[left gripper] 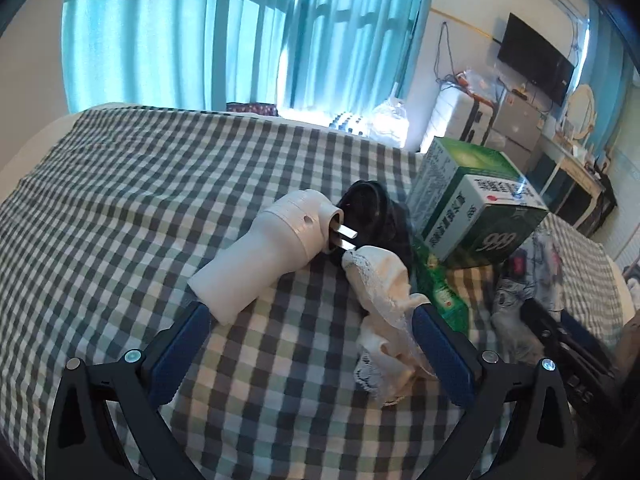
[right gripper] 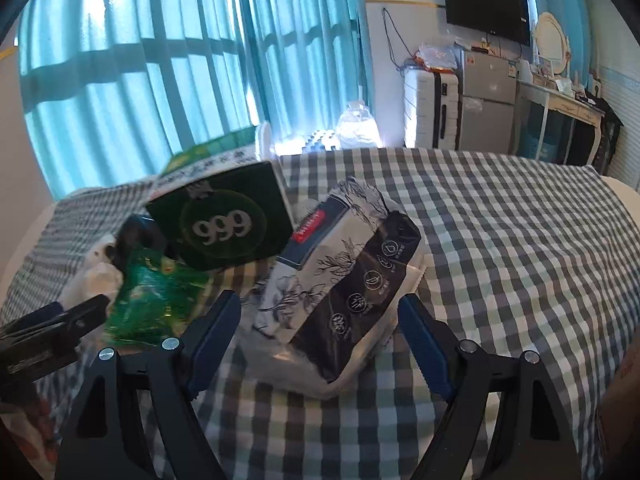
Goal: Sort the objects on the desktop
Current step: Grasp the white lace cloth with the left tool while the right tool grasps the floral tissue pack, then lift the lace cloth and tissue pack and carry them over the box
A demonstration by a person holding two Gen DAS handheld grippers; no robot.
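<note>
The bed's checked cover (left gripper: 120, 200) lies bare across its whole left side and far edge, and again on the far right (right gripper: 520, 220). The middle is crowded: a white plug-in device (left gripper: 272, 248), a black cord bundle (left gripper: 372, 208), a lace cloth (left gripper: 384, 300), a green "999" box (left gripper: 472, 204), a green packet (right gripper: 148, 300) and a black-and-white pouch (right gripper: 352, 280), packed close with only narrow gaps between them.

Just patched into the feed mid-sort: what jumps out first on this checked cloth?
The green 999 box stands out, propped at a tilt in the middle of the pile. Beside it lies a black-and-white floral packet, between the open fingers of the right hand-held gripper. In the left wrist view, a white plug-in device lies on its side, prongs toward a lace-trimmed cloth.
</note>
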